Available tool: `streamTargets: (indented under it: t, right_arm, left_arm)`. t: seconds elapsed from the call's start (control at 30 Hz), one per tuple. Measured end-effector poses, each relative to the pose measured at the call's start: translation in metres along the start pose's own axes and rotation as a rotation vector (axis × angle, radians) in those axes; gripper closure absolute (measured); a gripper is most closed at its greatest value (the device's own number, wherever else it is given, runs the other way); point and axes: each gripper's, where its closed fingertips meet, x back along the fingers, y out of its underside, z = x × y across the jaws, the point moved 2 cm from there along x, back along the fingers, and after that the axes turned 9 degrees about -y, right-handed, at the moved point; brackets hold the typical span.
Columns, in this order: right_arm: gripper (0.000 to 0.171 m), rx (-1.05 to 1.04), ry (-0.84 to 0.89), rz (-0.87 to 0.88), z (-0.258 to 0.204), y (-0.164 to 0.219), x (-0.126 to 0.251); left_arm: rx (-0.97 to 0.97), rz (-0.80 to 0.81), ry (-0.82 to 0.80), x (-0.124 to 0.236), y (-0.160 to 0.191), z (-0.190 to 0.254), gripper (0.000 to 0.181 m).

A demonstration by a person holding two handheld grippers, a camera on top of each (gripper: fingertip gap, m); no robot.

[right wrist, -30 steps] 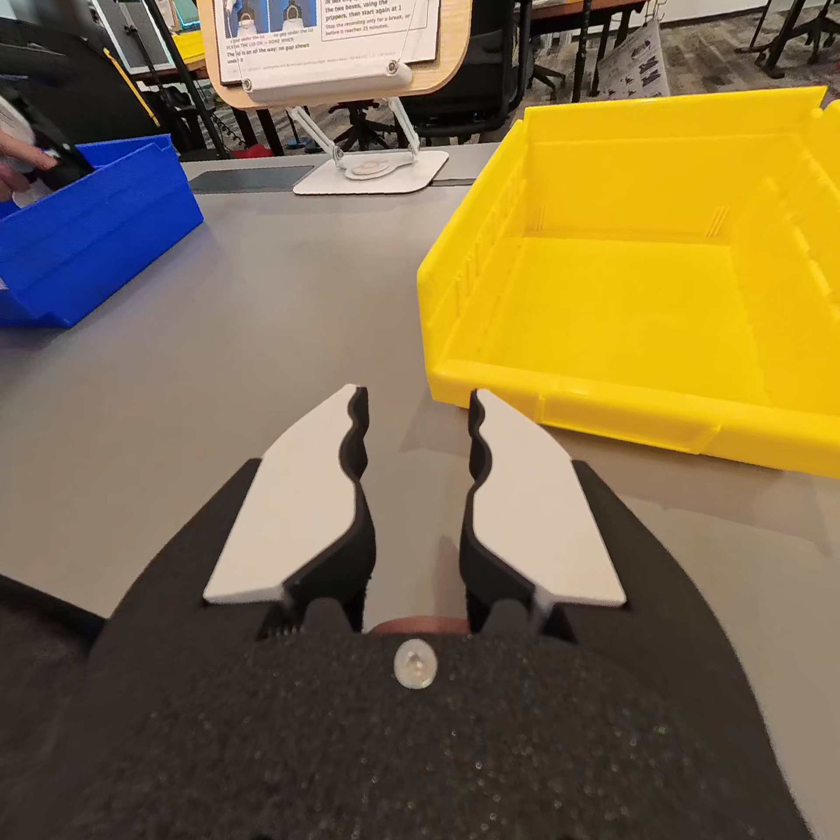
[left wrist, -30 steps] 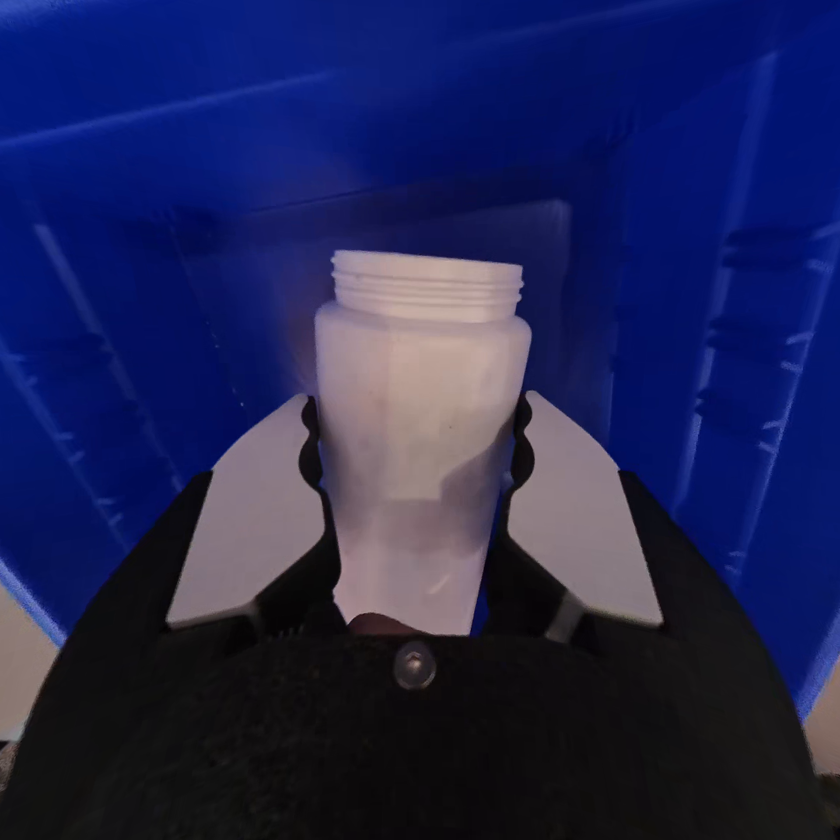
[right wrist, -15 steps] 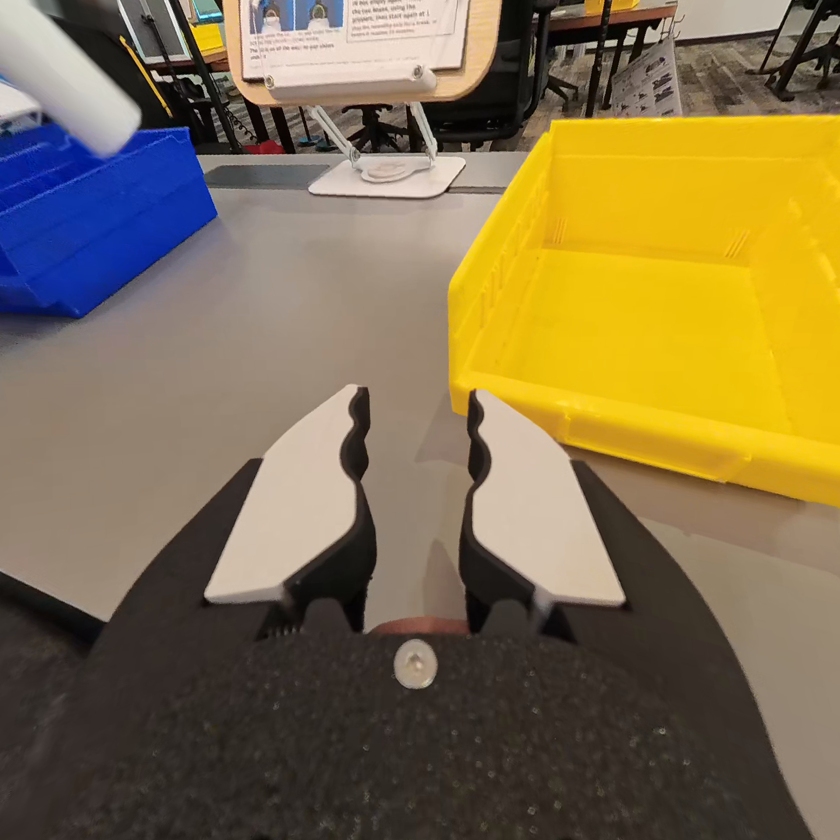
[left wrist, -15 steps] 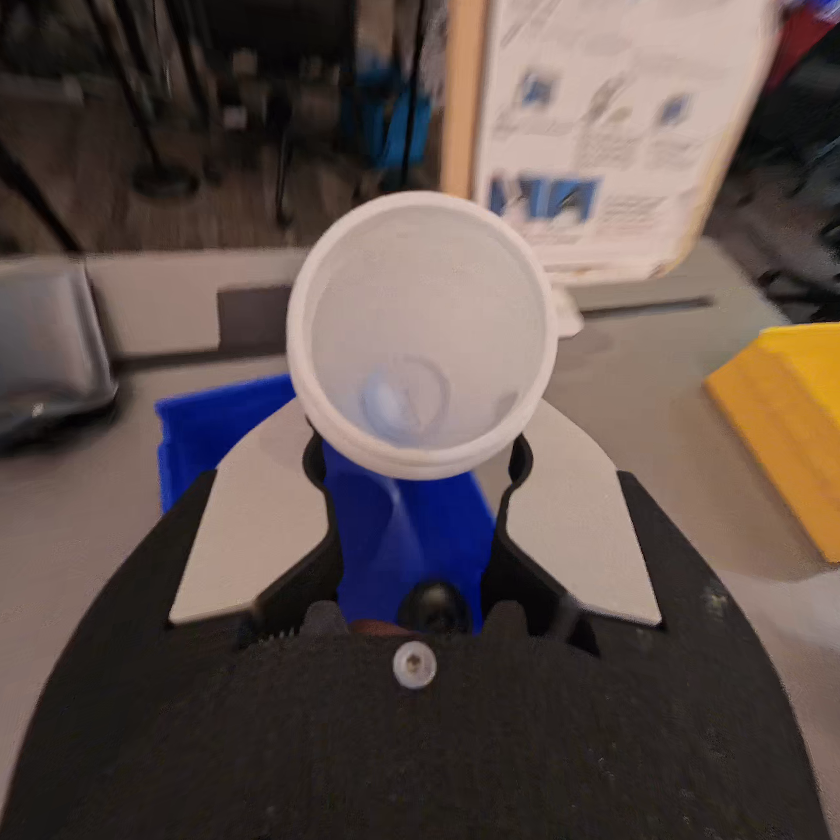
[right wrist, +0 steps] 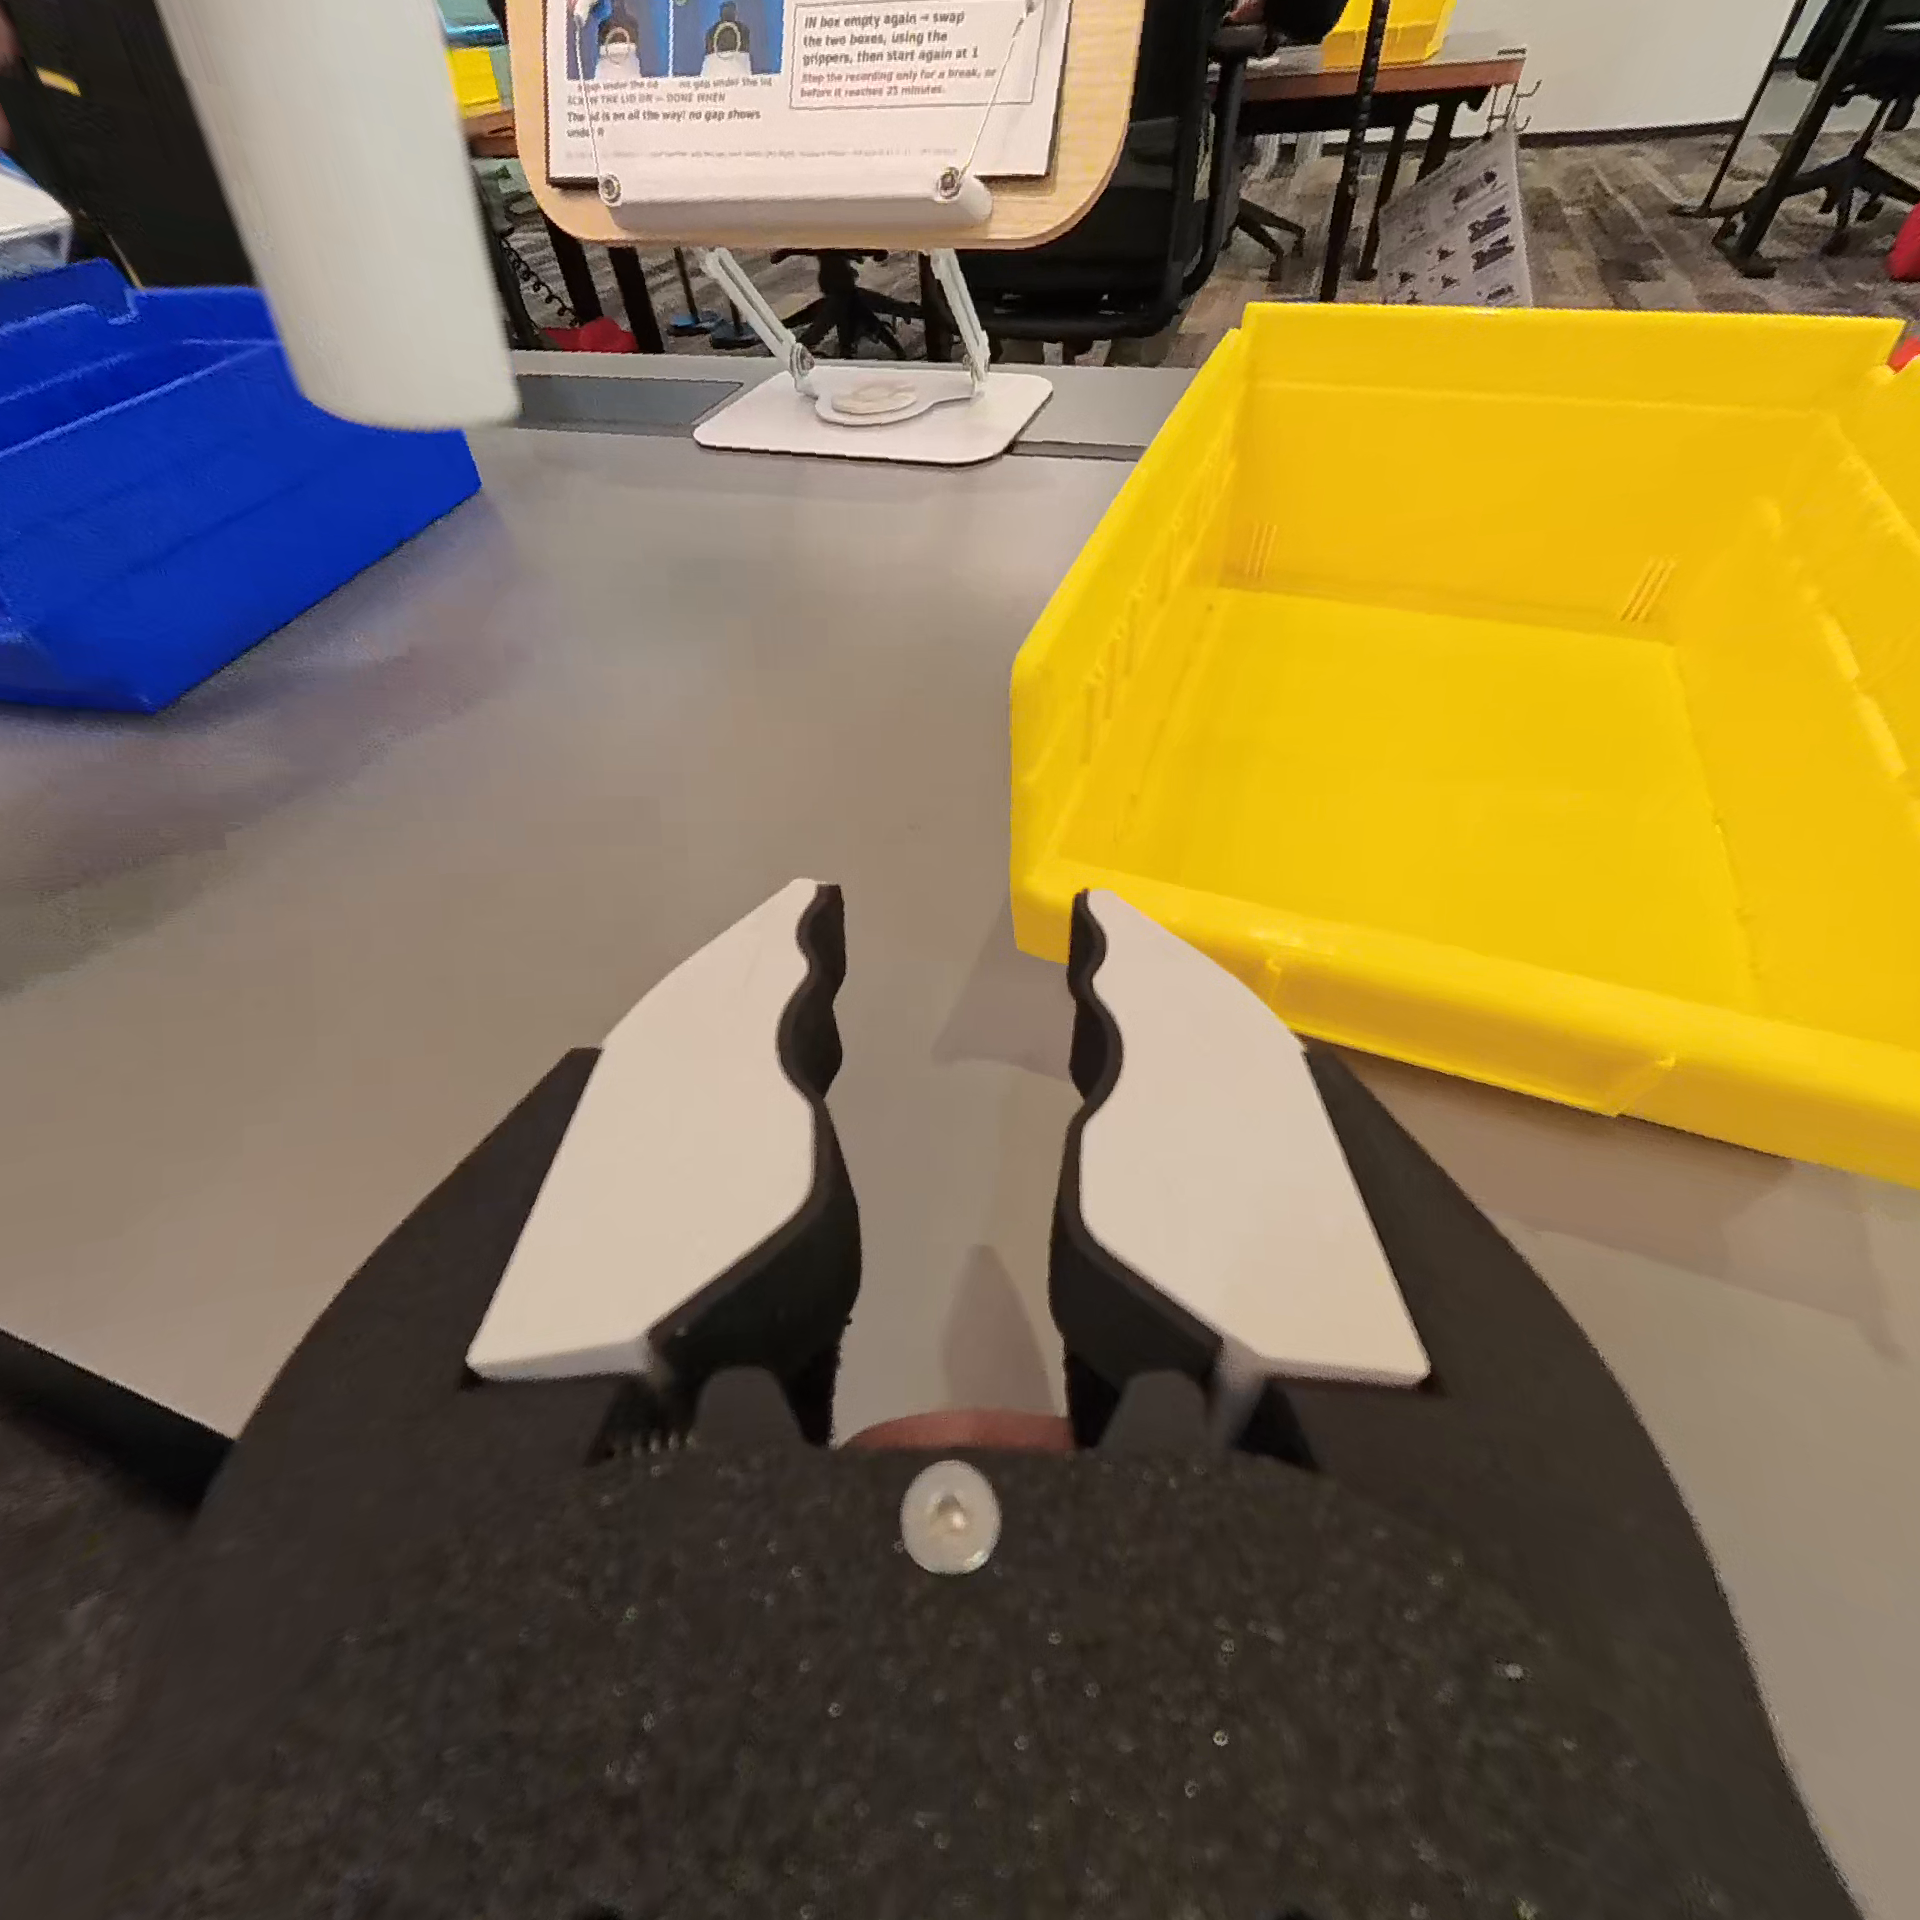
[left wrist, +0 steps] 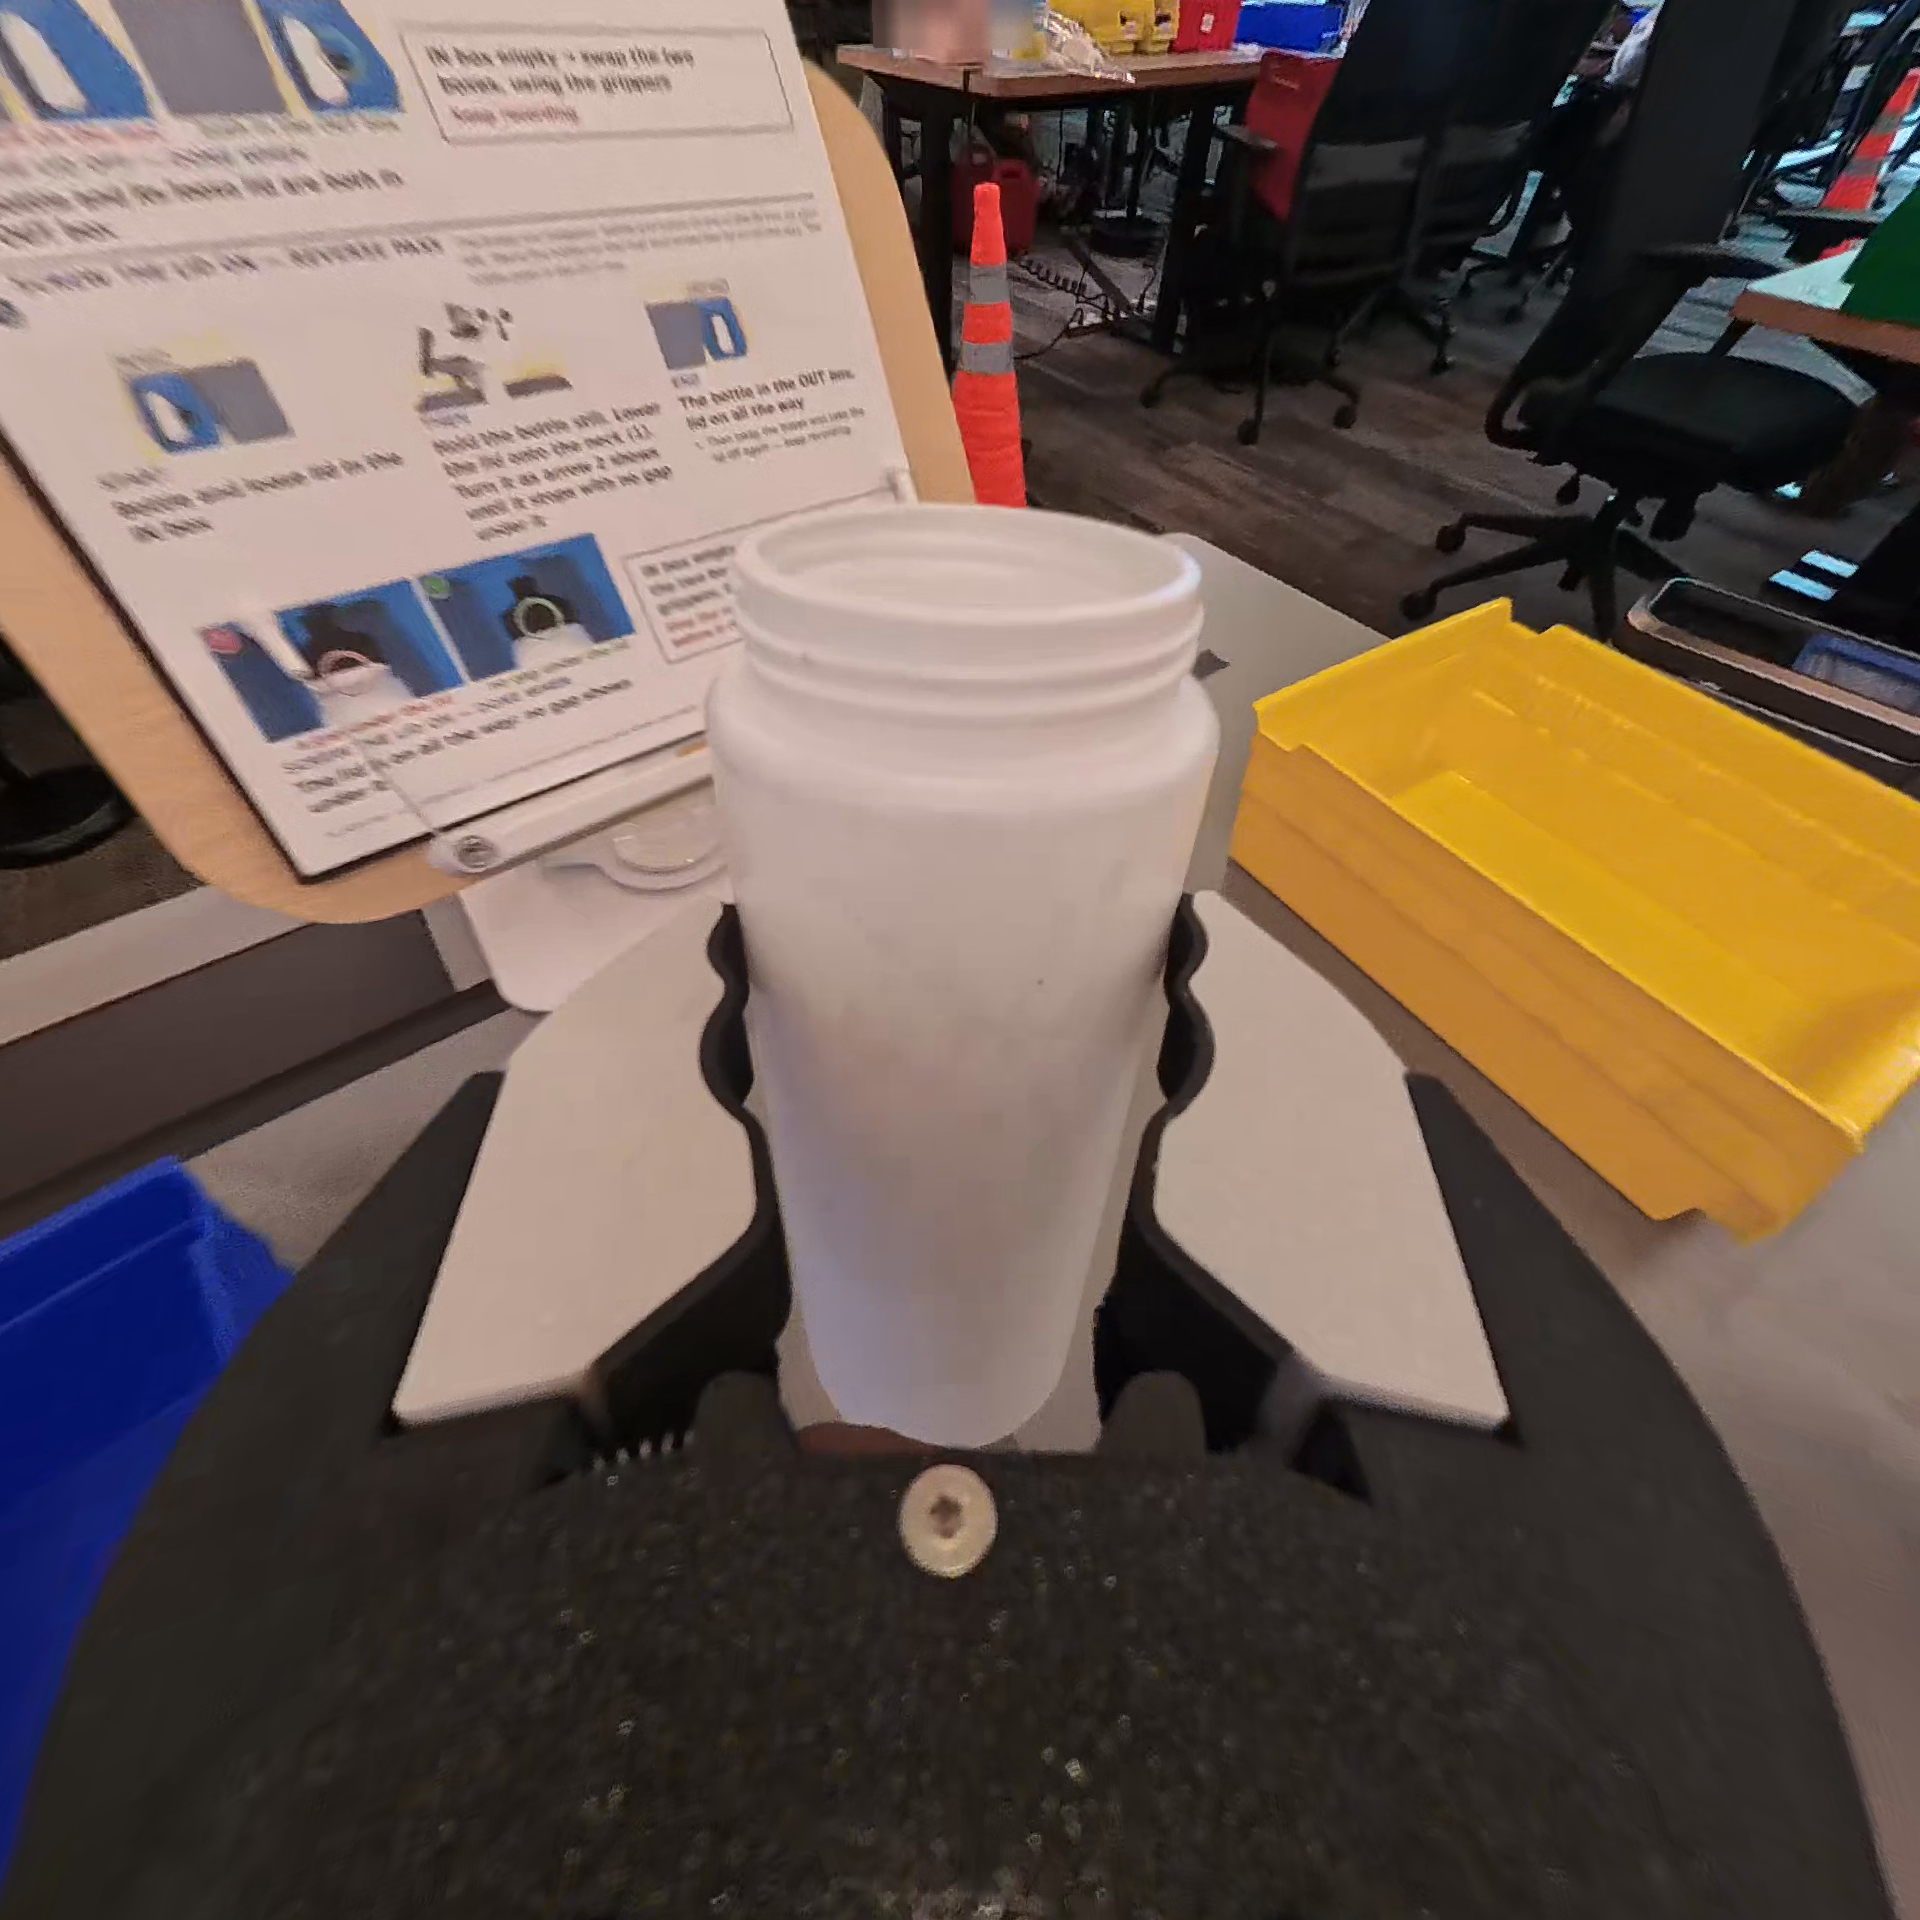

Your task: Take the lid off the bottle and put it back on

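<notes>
**White bottle held up, lid off**

Grey table with office chairs and desks far behind. On it sit a yellow bin, a blue bin and a stand with a printed sheet; its words stay unread.

Left gripper squeezes the white bottle by its sides, up above the table. The bottle has plain sides and no label. Its top is open, rings showing.

Right gripper is partly open and holds nothing, low over the table.

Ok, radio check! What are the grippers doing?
Left gripper shut on bottle, held up, lid off. Right gripper open, empty, over table. No lid in sight. Nothing in the way.
</notes>
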Motion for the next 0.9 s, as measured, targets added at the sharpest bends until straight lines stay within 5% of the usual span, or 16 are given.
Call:
streamTargets:
  t: [0.27,0.43,0.9]
  right_arm:
    - [0.130,-0.005,-0.016,-0.005,-0.002,0.001,-0.001]
    - [0.130,0.014,-0.030,-0.019,-0.007,0.002,-0.004]
    - [0.130,0.021,-0.034,-0.051,-0.008,0.008,-0.008]
  left_arm:
    - [0.069,0.018,-0.016,-0.052,0.054,0.030,0.104]
    - [0.056,0.153,-0.046,-0.047,0.063,0.038,0.104]
    - [0.064,0.219,-0.024,-0.042,0.083,0.042,0.104]
